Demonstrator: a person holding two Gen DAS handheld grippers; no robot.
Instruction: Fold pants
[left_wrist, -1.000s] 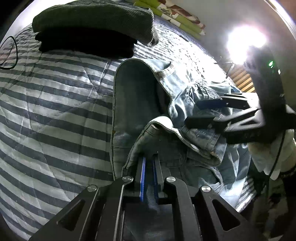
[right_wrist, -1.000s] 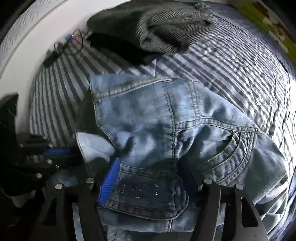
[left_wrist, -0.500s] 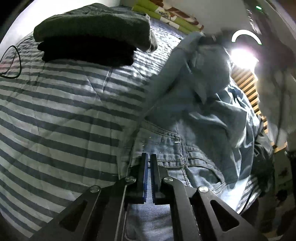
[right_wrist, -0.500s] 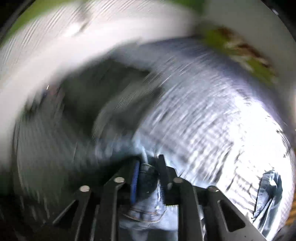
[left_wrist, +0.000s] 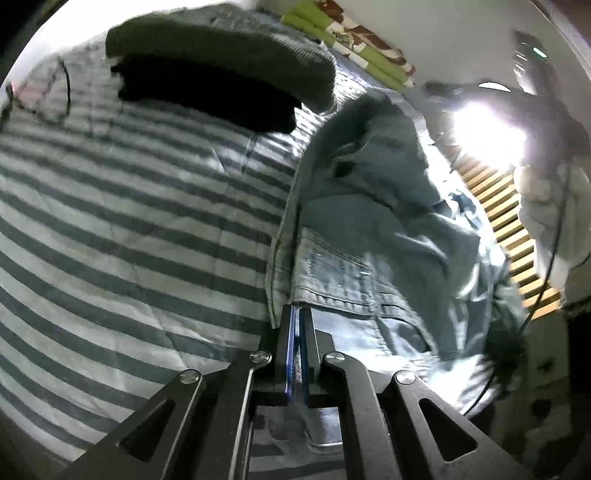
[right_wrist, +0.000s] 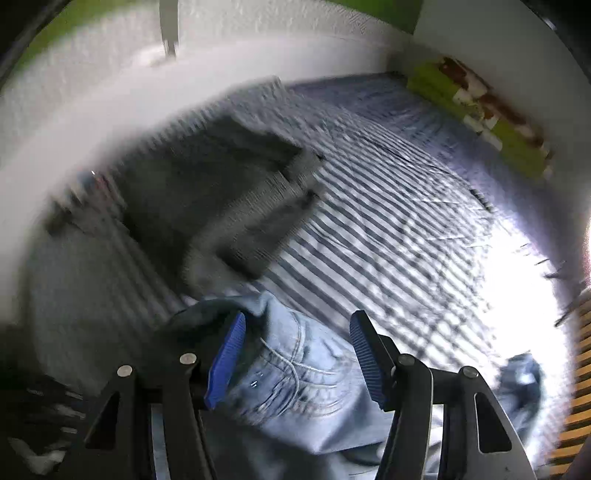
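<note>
Light blue denim pants (left_wrist: 369, 236) lie crumpled on a striped bedspread (left_wrist: 129, 221). My left gripper (left_wrist: 297, 314) is shut on the pants' edge near a pocket seam, low in the left wrist view. In the blurred right wrist view, my right gripper (right_wrist: 298, 317) is open. Its blue pads (right_wrist: 225, 358) stand wide apart over a bunched part of the pants (right_wrist: 295, 380). The cloth lies between and below the fingers, not pinched.
A stack of folded dark garments (left_wrist: 221, 74) sits on the far part of the bed, also visible as dark garments (right_wrist: 221, 199). Green patterned fabric (right_wrist: 491, 122) lies along the wall. A white sleeve (left_wrist: 543, 221) and wooden slats (left_wrist: 509, 236) are at the right, under strong glare.
The right gripper shut on the pants and swung them up, and now it is open again with the denim loose beneath it. The left gripper kept its grip throughout.
</note>
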